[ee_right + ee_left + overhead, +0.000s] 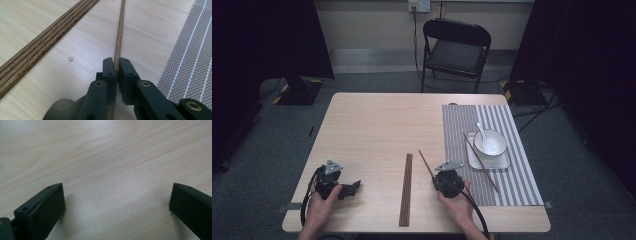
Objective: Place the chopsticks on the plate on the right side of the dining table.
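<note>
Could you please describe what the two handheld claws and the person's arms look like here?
Both the left claw and the right claw are matt black, each topped by a grey three-cornered plate and trailing a black cable. Their jaws are flat, blocky black slabs with small screw holes; brass-coloured pivots show on the right one. The forearms are bare, no sleeves visible.

The table (377, 130) is seen from above and the near side, looking forward and down. Its wood is viewed close up along each gripper's jaws; the chopstick (119, 35) is shared by the high view and the right gripper view
</note>
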Tool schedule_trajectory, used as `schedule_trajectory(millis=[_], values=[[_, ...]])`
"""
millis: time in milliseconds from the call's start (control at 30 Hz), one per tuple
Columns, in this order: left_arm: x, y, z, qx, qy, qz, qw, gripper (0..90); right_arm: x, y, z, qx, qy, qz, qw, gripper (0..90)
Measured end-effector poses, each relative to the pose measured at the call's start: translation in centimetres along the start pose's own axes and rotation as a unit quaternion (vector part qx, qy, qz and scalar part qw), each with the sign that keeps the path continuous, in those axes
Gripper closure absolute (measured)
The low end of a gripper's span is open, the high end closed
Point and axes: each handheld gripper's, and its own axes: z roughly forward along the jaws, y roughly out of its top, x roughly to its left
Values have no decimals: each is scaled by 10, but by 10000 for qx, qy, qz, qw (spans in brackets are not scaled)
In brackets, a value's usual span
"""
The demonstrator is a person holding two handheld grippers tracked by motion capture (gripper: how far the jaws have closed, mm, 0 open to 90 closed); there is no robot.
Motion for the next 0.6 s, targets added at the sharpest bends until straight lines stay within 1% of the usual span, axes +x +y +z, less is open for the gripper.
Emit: schedule_trajectory(millis=[133, 233, 267, 300, 367, 400, 467, 533, 600], values=[[0, 0, 0, 1, 1, 0, 10000, 0, -6, 3, 2, -4, -38, 19, 10000, 851], [0, 0, 0, 1, 1, 0, 10000, 0, -12, 5, 3, -11, -73, 118, 9999, 852], [0, 0, 0, 2, 0, 1, 10000, 0, -14, 5, 4, -20, -53, 107, 9999, 852], [0, 0, 0, 1, 2, 1, 10000, 0, -15, 5, 4, -19, -54, 140, 9999, 852], [0, 0, 0, 1, 2, 1, 10000, 0, -17, 5, 4, -28, -61, 128, 9999, 849], [0, 0, 0, 1, 2, 1, 10000, 0, -17, 5, 4, -7, -57, 118, 9999, 838], [0, 0, 0, 1, 0, 0, 10000, 0, -16, 3, 2, 27, -47, 95, 9999, 787], [0, 0, 0, 0, 1, -1, 10000, 0, -14, 1, 0, 36, -50, 32, 10000, 770], [0, 0, 0, 0, 2, -1, 10000, 0, -14, -2, -4, 60, -50, 36, 10000, 757]])
